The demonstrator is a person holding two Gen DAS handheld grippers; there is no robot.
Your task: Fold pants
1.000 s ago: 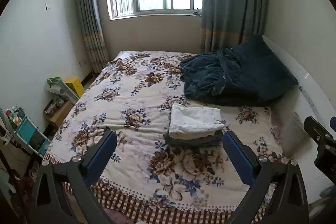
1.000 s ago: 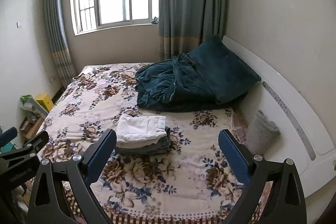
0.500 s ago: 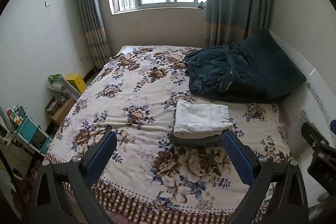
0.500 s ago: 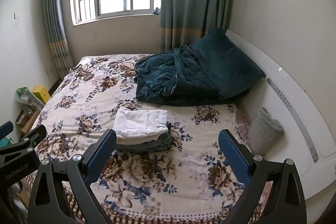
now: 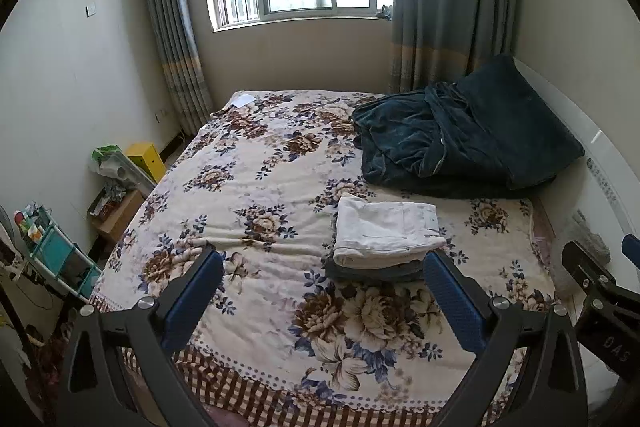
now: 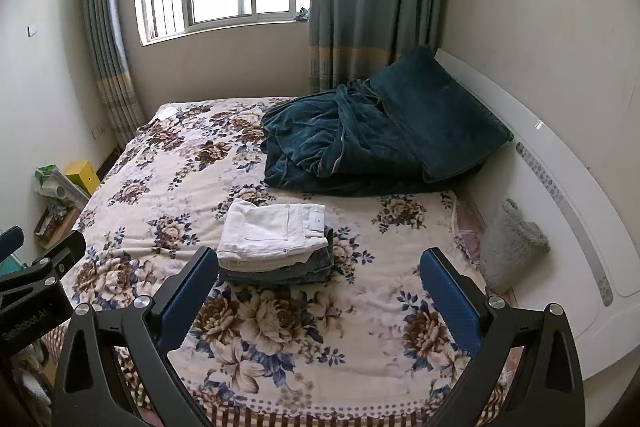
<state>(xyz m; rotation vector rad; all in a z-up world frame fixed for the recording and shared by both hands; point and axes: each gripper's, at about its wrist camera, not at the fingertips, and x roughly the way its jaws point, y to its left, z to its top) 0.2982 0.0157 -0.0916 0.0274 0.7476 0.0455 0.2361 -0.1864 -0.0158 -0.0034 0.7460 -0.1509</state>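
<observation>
left hand-held gripper (image 5: 324, 291): jaws apart, empty | right hand-held gripper (image 6: 320, 291): jaws apart, empty | folded white pants (image 6: 272, 231): atop folded jeans (image 6: 296, 271), mid-bed (image 6: 168, 171)

The right gripper (image 6: 318, 291) with black arms and blue pads fills the bottom of the frame, its jaws wide apart and holding nothing. In the middle, folded white pants (image 6: 272, 231) lie on top of folded dark pants (image 6: 296, 273), on a bed with a flowery cover (image 6: 168, 203). A crumpled dark teal blanket (image 6: 360, 143) sits at the upper right. A grey fluffy roll (image 6: 512, 243) rests at the right. The other gripper (image 6: 36, 275) pokes in at the left edge.
</observation>
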